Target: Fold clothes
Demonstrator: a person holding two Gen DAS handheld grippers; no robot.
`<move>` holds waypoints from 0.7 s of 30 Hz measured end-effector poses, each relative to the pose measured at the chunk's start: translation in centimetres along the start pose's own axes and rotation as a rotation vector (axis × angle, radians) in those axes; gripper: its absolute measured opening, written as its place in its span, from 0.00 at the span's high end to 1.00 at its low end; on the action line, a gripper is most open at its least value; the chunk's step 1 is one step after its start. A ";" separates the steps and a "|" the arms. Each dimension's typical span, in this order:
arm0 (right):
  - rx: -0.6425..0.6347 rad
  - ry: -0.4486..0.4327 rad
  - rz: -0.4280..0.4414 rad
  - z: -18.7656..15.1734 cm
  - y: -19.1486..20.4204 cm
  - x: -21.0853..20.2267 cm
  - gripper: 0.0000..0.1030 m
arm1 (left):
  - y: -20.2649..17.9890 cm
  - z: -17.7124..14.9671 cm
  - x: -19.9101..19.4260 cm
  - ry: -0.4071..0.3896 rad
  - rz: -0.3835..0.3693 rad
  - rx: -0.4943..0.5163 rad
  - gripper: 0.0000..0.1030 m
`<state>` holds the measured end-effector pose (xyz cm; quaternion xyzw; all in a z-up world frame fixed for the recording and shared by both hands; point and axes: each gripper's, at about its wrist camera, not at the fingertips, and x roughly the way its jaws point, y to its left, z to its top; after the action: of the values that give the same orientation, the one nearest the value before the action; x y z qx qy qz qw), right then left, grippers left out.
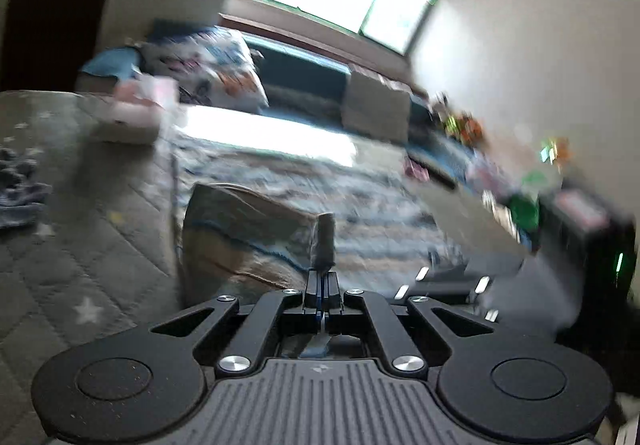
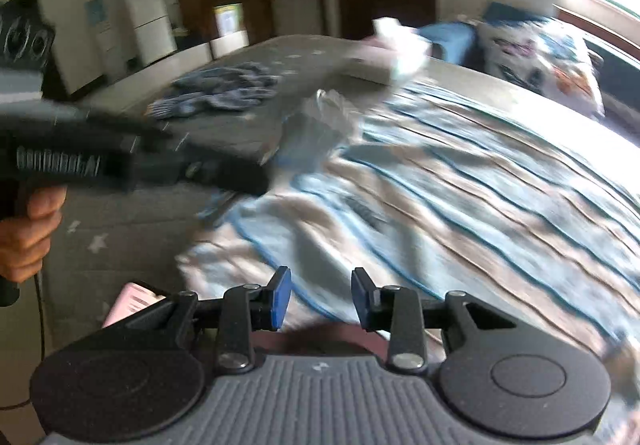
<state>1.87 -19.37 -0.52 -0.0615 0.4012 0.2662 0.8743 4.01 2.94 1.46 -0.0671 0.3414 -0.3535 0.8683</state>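
A garment with blue, brown and white stripes (image 2: pixel 460 181) lies spread on the bed. In the left wrist view one flap of the striped garment (image 1: pixel 240 229) stands lifted just beside my left gripper (image 1: pixel 324 241). Its fingers are pressed together and seem to pinch that flap's edge. In the right wrist view the left gripper (image 2: pixel 256 177) comes in from the left, held by a person's hand (image 2: pixel 28 237), with its tip at the garment's hem. My right gripper (image 2: pixel 320 297) hovers over the garment's near edge. It is open, with nothing between its blue pads (image 2: pixel 280 297). Both views are blurred.
The bed has a grey quilted cover with stars (image 1: pixel 80 245). A crumpled dark blue garment (image 2: pixel 224 89) and a white and pink folded stack (image 2: pixel 392 49) lie farther back. A printed pillow (image 2: pixel 536 57) sits by the window. Colourful clutter (image 1: pixel 520 185) lines the wall.
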 end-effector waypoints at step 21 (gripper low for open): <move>0.073 0.015 0.056 0.1 -1.3 1.0 0.75 | 4.0 1.9 5.4 0.155 0.194 0.092 0.97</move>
<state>3.14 -20.06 -1.33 -0.0205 0.4186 0.2754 0.8652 10.30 2.14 -1.46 0.0335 0.3957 -0.2870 0.8717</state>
